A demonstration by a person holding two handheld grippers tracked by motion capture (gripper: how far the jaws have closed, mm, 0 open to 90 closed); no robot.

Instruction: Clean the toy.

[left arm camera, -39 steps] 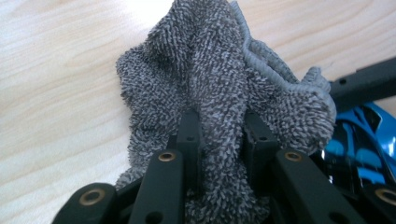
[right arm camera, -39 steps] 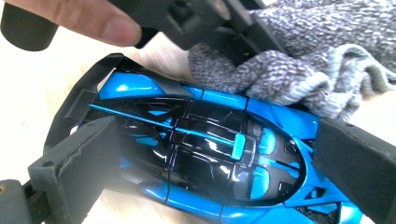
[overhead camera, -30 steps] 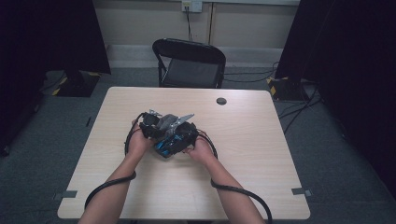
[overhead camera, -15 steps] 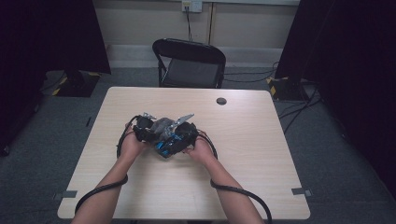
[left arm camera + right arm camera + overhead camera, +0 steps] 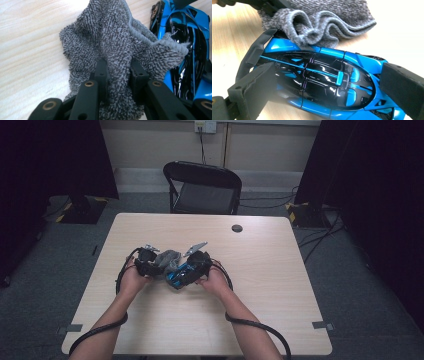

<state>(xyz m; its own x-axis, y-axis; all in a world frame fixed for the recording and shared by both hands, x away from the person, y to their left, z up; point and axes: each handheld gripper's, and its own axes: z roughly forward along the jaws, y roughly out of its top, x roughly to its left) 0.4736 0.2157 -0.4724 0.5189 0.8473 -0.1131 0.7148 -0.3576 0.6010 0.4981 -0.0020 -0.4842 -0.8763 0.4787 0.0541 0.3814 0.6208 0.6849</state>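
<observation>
Near the middle of the table (image 5: 280,320), the left gripper (image 5: 117,72) pinches a grey cloth (image 5: 112,40) tight, its edge lying on the blue toy car (image 5: 322,82) just beside it. The right gripper (image 5: 324,85) clamps that car across its body. This looks like the wiping step; next the cloth should be rubbed along the car's roof while the car is kept steady
</observation>
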